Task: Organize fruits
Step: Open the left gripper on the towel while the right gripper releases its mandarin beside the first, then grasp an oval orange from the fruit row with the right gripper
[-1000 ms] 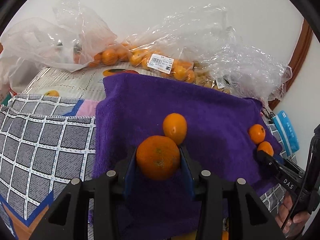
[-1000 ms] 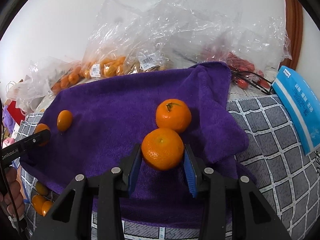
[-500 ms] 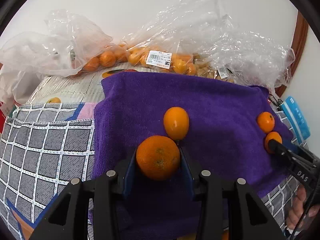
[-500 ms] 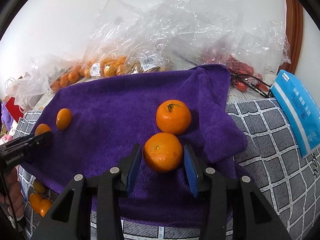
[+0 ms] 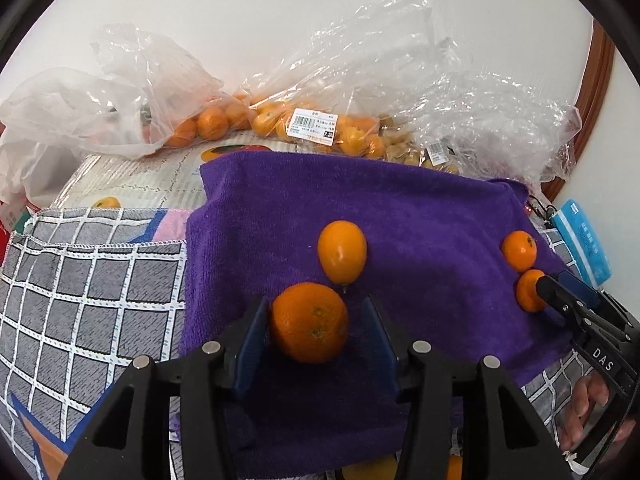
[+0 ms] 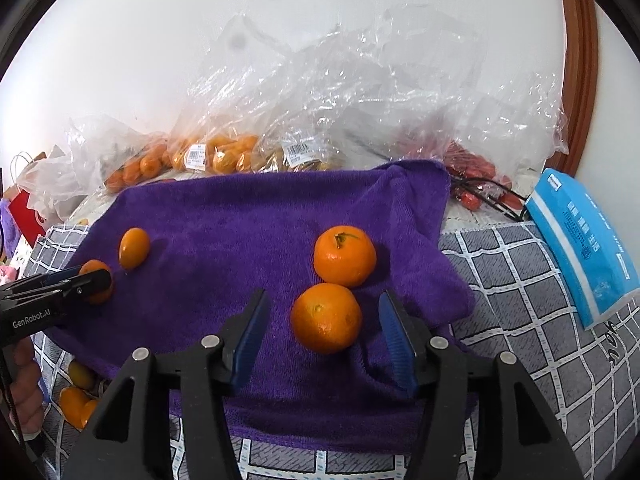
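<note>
The left hand-held gripper is standing with its jaws spread; they have just been opening, and an orange is sitting on the purple towel between the blue pads, touching or nearly touching the left pad while the right pad is standing clear of it. Just ahead of this gripper's tips a smaller oval fruit is lying on the towel, nearly touching the orange. The right hand-held gripper is also spread, its jaws having just been opening, with a second orange resting on the towel between its pads, with a gap showing on both sides. Directly beyond that orange, touching or almost touching it, a stemmed mandarin is sitting. Far ahead of both grippers, clear plastic bags of fruit are lying against the wall. To the right of the right gripper a blue packet is lying on the checked cloth. Below the left edge of the towel a few loose small fruits are sitting.
</note>
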Demonstrator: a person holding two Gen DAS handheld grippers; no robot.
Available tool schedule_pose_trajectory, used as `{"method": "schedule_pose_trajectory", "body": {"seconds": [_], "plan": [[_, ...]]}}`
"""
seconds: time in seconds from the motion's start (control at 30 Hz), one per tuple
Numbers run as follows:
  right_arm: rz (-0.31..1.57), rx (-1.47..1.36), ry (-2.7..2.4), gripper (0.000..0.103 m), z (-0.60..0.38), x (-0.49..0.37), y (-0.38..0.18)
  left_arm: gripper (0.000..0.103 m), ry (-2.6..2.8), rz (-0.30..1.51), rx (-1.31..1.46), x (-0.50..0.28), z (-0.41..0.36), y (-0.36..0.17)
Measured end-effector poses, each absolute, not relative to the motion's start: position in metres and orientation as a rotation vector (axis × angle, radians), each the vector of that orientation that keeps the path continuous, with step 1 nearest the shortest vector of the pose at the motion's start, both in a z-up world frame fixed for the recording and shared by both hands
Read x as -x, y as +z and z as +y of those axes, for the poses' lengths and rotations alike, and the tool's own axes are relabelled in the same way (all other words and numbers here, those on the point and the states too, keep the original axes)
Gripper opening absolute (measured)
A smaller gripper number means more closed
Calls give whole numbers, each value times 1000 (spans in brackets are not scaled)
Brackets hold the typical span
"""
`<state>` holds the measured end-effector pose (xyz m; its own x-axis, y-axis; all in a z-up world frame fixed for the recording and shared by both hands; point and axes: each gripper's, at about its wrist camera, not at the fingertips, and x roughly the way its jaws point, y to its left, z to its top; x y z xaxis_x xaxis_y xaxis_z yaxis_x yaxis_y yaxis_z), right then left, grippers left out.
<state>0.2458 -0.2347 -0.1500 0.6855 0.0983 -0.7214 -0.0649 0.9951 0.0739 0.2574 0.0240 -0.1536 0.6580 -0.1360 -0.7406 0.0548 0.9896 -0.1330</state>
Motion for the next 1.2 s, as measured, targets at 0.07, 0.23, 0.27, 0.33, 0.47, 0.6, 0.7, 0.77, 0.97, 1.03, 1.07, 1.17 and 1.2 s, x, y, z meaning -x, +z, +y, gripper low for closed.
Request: {"method": "schedule_pose_trajectory", "body": {"seconds": [0.07,0.23,0.27,0.33,0.47,0.6,0.7,0.77,0.97,1.03,1.07,1.17,1.2], "plan": [[802,-41,76,56,-235,-245,-148,47,-104,829,96,-254,24,-148],[788,-62,86,56,-235,-236,-134,47,-100,789,108,-243,25,-128],[800,-74,98,56,-234,-234,-129,47,-97,788,117,-240,26,-123],[814,-103,124,56,-232,-226,-118,47,-102,776,129,-232,29,-111],[814,-131,173,56,-223,-201,-102,48,-67,739,84,-208,34,-92],[825,-96,207,56,-203,-173,-104,49,-66,768,105,-189,49,-95],[861,-101,246,51,-190,-155,-118,49,-74,805,140,-171,63,-108],[890,-109,265,46,-183,-146,-127,49,-66,826,135,-161,69,-119],[935,-100,332,41,-164,-119,-146,49,-72,876,171,-131,81,-148],[938,-84,344,41,-159,-114,-149,49,-67,893,175,-126,82,-157],[942,-74,347,41,-156,-112,-150,49,-65,904,175,-124,82,-162],[948,-52,333,40,-151,-110,-154,49,-51,915,176,-122,83,-171],[941,-43,326,40,-150,-110,-155,49,-48,913,178,-122,83,-173]]}}
